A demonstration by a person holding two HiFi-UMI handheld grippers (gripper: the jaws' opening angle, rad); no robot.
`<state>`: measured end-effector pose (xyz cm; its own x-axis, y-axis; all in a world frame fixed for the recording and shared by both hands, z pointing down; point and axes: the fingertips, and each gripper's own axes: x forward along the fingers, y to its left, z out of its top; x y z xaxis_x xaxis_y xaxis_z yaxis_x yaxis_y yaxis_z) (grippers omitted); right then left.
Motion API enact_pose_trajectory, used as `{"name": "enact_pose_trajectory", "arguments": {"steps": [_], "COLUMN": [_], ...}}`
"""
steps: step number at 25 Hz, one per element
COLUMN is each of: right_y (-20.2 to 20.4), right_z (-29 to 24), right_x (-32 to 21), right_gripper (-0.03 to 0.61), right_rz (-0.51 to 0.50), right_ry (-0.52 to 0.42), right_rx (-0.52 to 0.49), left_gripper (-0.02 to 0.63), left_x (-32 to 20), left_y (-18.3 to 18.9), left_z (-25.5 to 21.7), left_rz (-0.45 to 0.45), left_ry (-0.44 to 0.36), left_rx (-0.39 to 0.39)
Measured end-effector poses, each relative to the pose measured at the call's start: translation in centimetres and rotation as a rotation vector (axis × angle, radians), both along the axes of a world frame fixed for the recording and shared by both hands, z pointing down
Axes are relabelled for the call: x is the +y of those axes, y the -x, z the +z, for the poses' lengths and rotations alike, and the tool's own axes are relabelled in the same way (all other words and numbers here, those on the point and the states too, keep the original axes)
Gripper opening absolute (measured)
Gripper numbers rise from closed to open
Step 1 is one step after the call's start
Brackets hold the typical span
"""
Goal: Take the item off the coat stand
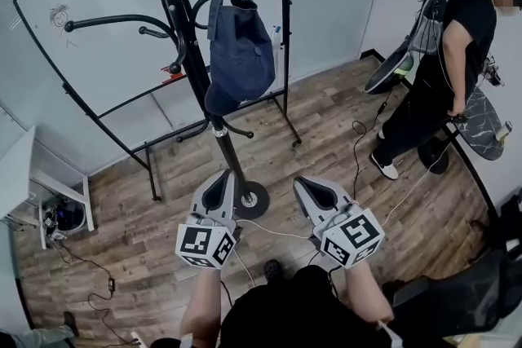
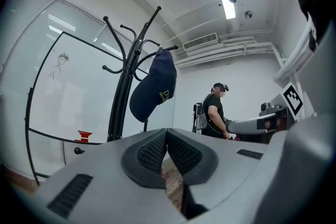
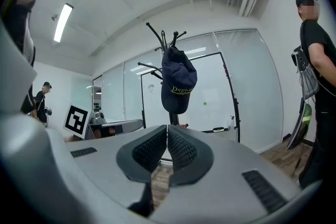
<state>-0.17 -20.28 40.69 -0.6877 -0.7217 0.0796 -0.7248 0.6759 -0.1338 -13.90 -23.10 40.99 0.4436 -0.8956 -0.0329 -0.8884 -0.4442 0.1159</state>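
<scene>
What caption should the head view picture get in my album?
Dark blue fabric cap hangs on black metal coat stand; left gripper and right gripper shut below.

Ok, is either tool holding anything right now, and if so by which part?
Nothing is held. The left tool and right tool are both shut with nothing between them. The navy cap hangs on the coat stand, apart from both.

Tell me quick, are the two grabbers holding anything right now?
Left gripper: closed, holding nothing.
Right gripper: closed, holding nothing.
</scene>
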Motion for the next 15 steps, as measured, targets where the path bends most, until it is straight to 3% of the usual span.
{"name": "enact_pose_trajectory", "arguments": {"steps": [15], "right_y": [1.7], "right_z": [-1.5], "right_x": [-3.4], "right_gripper": [0.032], "right_rz": [-0.034], "right_ry": [-0.018], "right_rx": [-0.003], "left_gripper": [0.018], "left_x": [-4.7], "left_y": [1.8], "left_z": [-1.7], "left_rz": [-0.020], "left_ry": [-0.042], "left_rx": [-0.072]}}
